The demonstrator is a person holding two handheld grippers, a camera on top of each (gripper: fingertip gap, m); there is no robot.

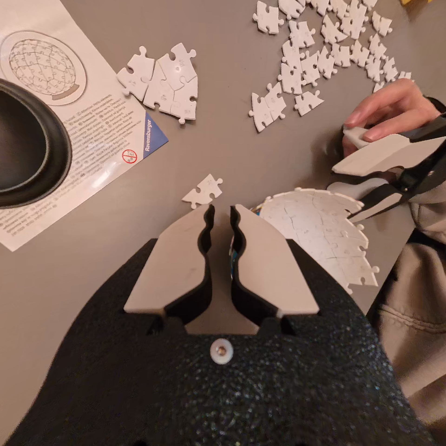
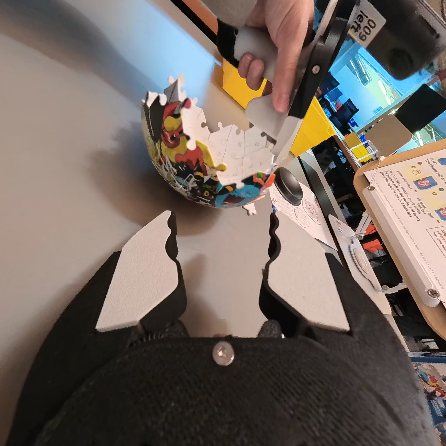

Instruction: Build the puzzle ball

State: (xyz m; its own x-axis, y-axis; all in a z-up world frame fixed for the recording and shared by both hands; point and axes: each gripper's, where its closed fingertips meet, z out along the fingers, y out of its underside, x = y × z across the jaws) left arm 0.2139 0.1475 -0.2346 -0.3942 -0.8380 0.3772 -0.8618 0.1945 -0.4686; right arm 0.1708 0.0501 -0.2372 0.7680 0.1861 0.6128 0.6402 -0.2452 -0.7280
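The half-built puzzle ball lies on the grey table as an open bowl, white inside and printed outside. My left gripper hovers at its left rim with a narrow gap between the jaws and nothing clamped; the right finger overlaps the rim. It also shows in the right wrist view, at the bowl's far rim. My right gripper is wide open and empty, just short of the ball. In the left wrist view it sits at the ball's far right edge.
Several loose white pieces lie at the far right. A joined patch, a small cluster and a joined pair lie nearer. An instruction sheet and a black stand ring are left. Yellow bins and a clipboard stand beyond the table.
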